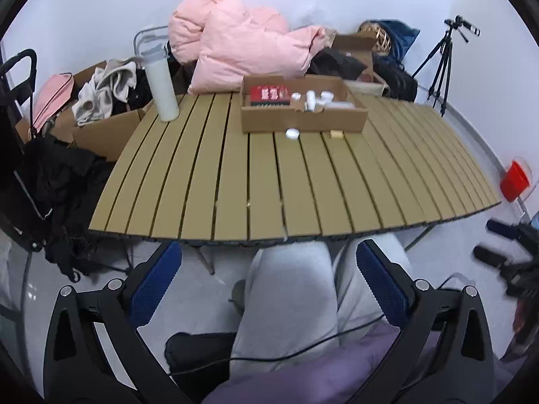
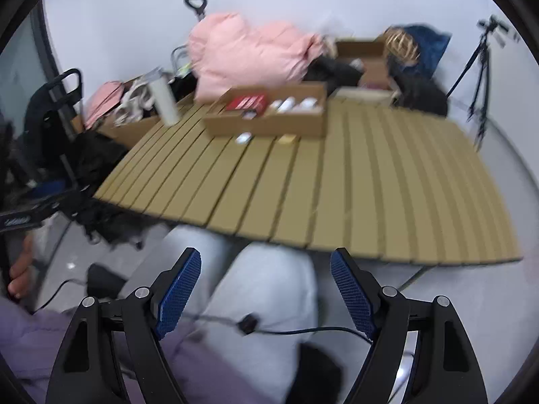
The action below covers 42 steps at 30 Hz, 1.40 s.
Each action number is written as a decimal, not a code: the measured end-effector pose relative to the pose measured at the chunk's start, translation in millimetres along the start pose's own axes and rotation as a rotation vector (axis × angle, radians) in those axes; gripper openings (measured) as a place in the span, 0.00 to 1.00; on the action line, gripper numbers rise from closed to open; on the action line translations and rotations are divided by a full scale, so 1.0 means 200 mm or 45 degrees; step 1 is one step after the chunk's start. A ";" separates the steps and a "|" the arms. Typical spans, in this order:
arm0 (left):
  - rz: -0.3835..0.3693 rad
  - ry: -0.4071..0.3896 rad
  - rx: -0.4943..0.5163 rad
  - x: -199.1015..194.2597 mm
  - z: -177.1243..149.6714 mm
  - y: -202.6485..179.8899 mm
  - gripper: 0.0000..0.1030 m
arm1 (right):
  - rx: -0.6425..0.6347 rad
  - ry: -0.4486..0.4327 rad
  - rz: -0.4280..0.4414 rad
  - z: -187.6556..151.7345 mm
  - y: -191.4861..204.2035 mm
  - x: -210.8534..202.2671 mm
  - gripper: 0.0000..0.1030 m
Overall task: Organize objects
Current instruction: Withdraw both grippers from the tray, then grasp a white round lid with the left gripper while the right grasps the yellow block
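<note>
Left wrist view, both hand-held grippers spread, empty, short of slatted table's (image 1: 303, 185) bare near edge

1. The right wrist view is motion-blurred; the cardboard box (image 2: 269, 119) contents smear together.
2. The red packet (image 1: 269, 95) print is unreadable.
3. The worktop (image 1: 286, 181) hides the person's lower legs.

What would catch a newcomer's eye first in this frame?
Probably the big pink quilt heaped behind the slatted table. In front of it, on the table's far side, sits a shallow cardboard box holding a red pack and small white containers. A tall white bottle stands at the table's far left corner.
</note>
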<state>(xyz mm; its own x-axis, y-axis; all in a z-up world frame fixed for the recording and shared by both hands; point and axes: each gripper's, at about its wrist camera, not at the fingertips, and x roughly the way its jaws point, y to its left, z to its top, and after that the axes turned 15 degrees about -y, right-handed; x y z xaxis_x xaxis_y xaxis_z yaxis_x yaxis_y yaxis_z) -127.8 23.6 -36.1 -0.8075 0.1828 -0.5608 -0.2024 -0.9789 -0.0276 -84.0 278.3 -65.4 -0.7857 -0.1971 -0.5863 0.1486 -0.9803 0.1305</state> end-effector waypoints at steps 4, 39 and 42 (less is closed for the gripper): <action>-0.031 -0.002 -0.038 0.00 -0.04 0.00 1.00 | -0.058 -0.008 -0.069 0.02 0.03 0.01 0.80; -0.096 0.043 0.123 1.85 0.17 -0.21 0.25 | 0.123 0.013 -0.201 0.45 -0.32 1.83 0.34; -0.094 0.040 0.056 1.85 0.17 -0.18 0.24 | 0.141 0.019 -0.201 0.45 -0.36 1.80 0.34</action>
<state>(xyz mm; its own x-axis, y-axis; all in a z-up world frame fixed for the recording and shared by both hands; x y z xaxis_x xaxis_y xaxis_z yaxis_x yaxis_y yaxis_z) -437.9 130.3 -213.9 -0.7721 0.2504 -0.5841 -0.2852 -0.9579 -0.0336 -431.5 278.3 -214.8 -0.7852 -0.0419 -0.6179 -0.0435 -0.9915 0.1225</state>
